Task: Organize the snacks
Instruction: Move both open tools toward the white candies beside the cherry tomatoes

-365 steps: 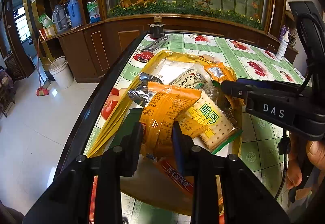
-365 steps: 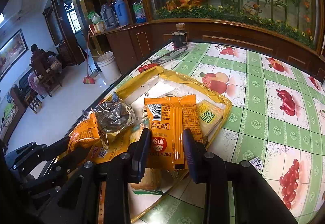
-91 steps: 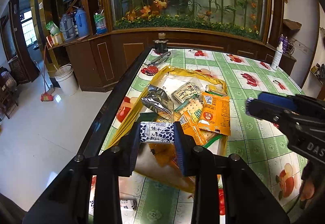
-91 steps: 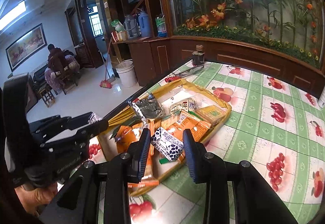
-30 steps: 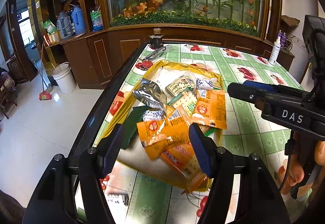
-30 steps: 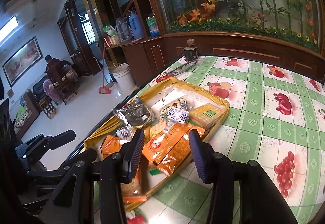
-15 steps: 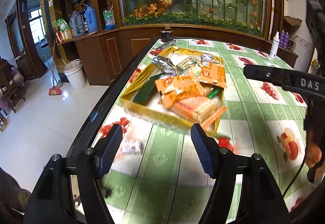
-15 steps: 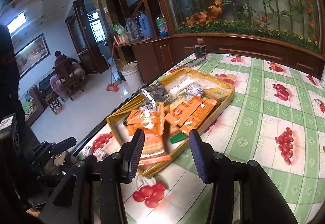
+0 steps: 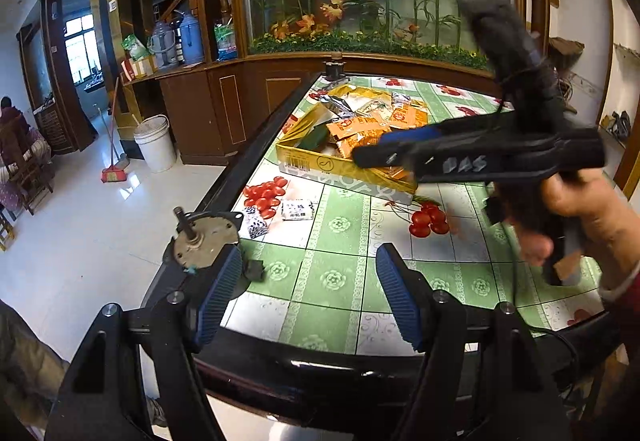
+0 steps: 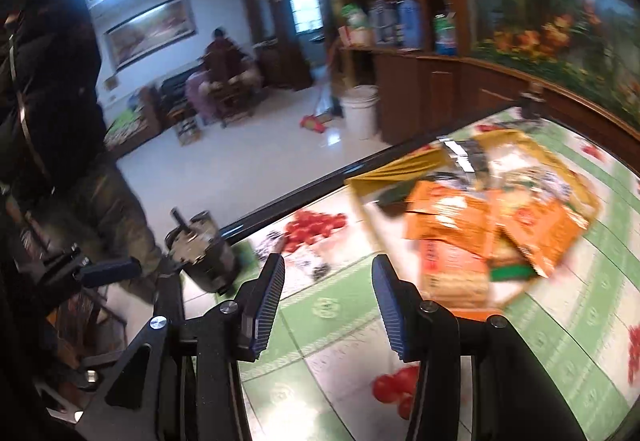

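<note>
The left gripper [image 9: 310,297] hangs over the near edge of the tabletop [image 9: 344,261], its jaws released and spread wide with nothing between them. The right gripper [image 10: 326,301] is also empty, its jaws parted above the green-and-white checked cloth; in the left wrist view it crosses the right side of the picture, blurred, held by a hand [image 9: 576,217].

The snacks sit in a yellow box [image 9: 344,171] that lies toward the far left part of the tabletop, close to its left edge. Orange packets [image 9: 360,131] are heaped in it, with a silver packet [image 9: 338,103] nearer the far end and a dark green packet [image 9: 314,141] by the box's left wall. In the right wrist view the same heap is smeared by motion, so the printing cannot be read.

Two small snack packs lie loose on the cloth outside the box, between it and the near left corner: a white pack [image 9: 297,209] just beside a printed cluster of red cherries, and a black-and-white spotted pack [image 9: 256,225] nearer the left edge. They lie just beside each other; I cannot tell whether they touch.

A grey metal motor [image 9: 204,241] with a stub shaft sits at the near left corner, just beside the left gripper's left finger
</note>
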The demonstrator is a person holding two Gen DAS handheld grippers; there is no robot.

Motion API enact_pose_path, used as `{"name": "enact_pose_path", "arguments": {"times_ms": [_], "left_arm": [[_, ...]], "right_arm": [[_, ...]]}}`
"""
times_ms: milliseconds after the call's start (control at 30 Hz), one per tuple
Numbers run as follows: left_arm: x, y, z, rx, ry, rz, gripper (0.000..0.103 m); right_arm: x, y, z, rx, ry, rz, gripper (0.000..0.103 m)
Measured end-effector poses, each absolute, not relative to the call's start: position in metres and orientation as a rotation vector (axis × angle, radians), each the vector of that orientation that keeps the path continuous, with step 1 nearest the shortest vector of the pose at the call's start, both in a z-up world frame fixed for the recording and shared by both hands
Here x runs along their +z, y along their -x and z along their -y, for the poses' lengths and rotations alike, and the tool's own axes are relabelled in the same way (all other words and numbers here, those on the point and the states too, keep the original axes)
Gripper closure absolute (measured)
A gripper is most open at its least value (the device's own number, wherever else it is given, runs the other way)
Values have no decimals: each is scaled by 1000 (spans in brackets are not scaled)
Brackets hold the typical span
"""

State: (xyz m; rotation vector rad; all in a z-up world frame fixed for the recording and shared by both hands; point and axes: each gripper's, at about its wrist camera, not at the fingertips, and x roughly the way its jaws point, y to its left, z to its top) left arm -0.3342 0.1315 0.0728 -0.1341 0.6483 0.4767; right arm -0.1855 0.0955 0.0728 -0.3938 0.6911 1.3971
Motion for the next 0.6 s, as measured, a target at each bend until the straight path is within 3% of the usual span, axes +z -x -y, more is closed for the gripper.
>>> {"name": "enact_pose_path", "arguments": {"times_ms": [267, 600], "left_arm": [[74, 338, -142, 493, 155, -636, 33], [67, 332, -143, 466, 186, -656, 33]], "right_arm": [[36, 201, -156, 1490, 600, -707, 65], [11, 199, -190, 1527, 780, -687, 66]]}}
